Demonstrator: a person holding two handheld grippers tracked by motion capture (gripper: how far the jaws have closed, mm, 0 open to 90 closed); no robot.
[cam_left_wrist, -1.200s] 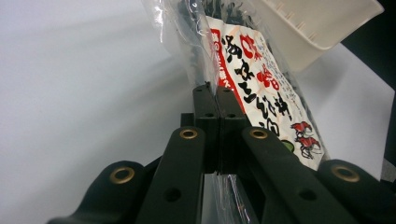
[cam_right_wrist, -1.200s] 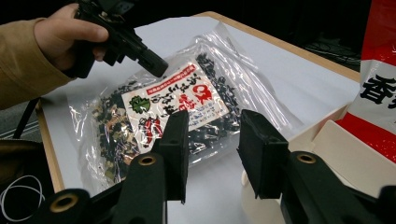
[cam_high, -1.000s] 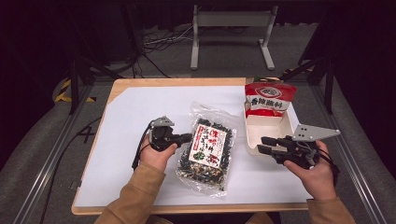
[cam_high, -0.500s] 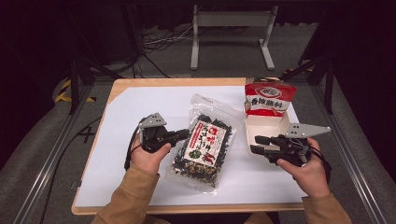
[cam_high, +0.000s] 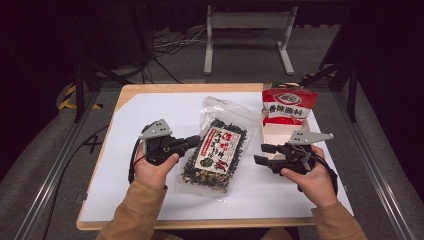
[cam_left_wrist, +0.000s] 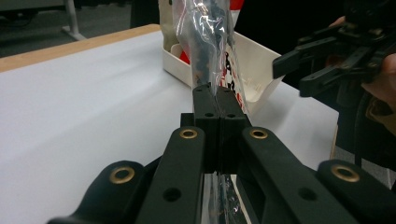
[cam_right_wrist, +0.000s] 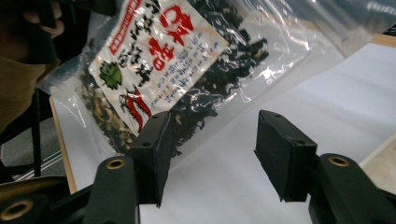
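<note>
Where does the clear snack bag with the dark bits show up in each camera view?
High view: the bag lies mid-table, its left edge clamped by the left gripper.
Left gripper view: the bag rises top centre, straight up from the shut jaws.
Right gripper view: the bag spans the upper left, beyond the open jaws.
Shared landmark: the bag's white and red label.

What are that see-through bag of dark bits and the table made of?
The bag looks like thin glossy clear plastic: it crinkles and glints, contents visible. The table seems light wood at its bare edge, topped by a matte white sheet, perhaps paper or laminate.
</note>
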